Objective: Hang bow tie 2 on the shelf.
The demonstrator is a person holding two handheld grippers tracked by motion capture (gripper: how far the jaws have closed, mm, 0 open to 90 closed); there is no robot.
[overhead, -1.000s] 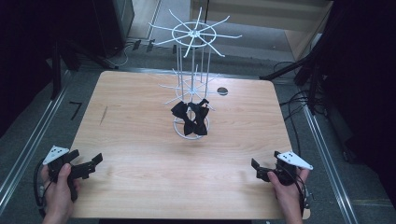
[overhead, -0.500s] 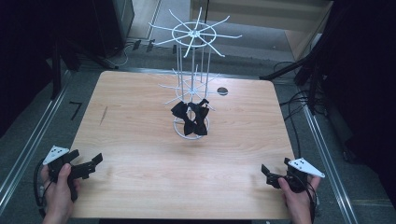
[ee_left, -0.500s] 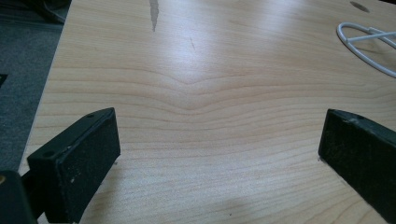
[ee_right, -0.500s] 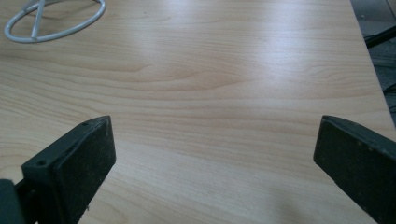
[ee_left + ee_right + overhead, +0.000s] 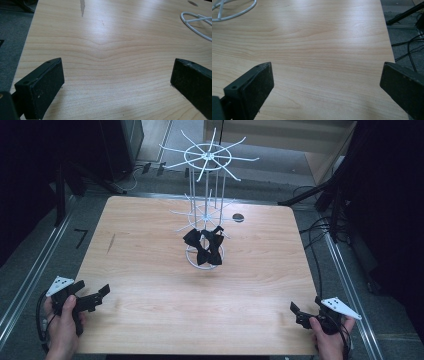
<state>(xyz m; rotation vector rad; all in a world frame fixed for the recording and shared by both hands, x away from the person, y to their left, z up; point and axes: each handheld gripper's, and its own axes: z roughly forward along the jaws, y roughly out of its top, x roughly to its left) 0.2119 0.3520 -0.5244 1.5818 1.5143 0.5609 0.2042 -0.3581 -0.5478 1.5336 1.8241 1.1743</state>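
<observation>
Now | both grippers released, left gripper (image 5: 97, 296) 7 o'clock, right gripper (image 5: 299, 312) 5 o'clock | approach bow ties (image 5: 204, 245) on rack (image 5: 206, 210) slowly, 12 o'clock.

The high view looks forward and down over the whole table (image 5: 150, 270). Each gripper view sits low and close over the wood, facing inward; both catch the rack (image 5: 205, 220) base ring.

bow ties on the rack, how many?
2, as far as I can tell: both bow ties hang low on the rack, one at left, one at right, overlapping. More may be hidden.
</observation>
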